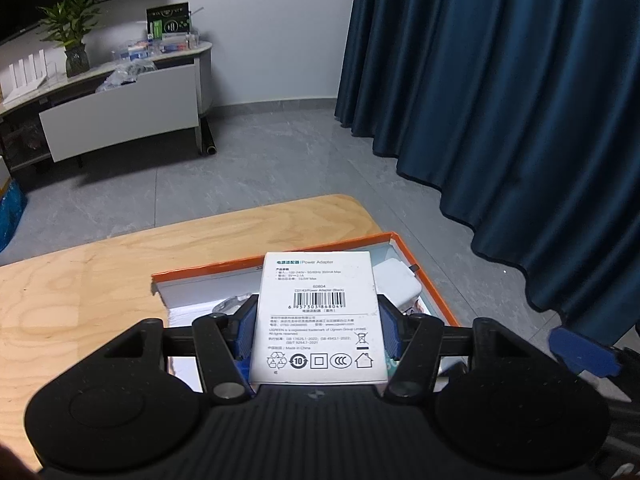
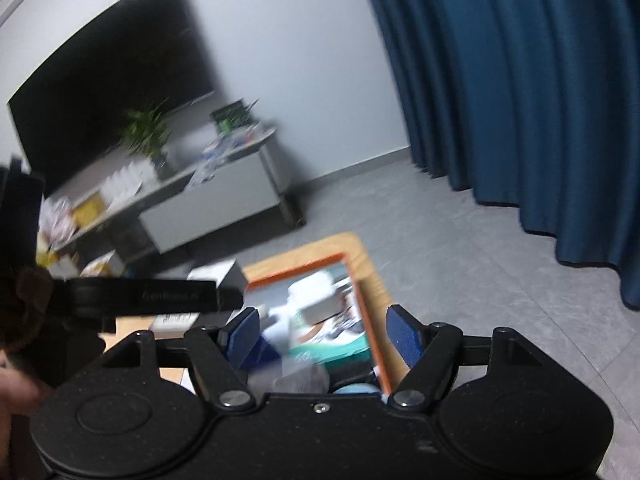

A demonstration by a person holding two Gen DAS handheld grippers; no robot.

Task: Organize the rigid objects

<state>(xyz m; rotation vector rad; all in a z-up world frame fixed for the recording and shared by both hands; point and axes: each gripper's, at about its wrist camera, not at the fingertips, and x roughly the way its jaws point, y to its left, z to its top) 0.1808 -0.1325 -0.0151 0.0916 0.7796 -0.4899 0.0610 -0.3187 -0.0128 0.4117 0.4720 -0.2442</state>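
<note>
Clearly the white power adapter box (image 1: 320,312) is the thing in hand: the left gripper (image 1: 318,330) clamps it between its blue pads (image 1: 245,330), one on each long side, with the printed back face turned up. Its long axis runs straight forward along the fingers, and it hangs above the orange-rimmed tray (image 1: 430,280), which stands on the wooden table (image 1: 80,264) near the far right corner. So the tray lies directly below and ahead of this gripper, and I judge that only a lowering is needed. The right gripper (image 2: 322,330) is spread open and holds nothing; it hovers over the same tray (image 2: 370,320), whose contents are blurred.
</note>
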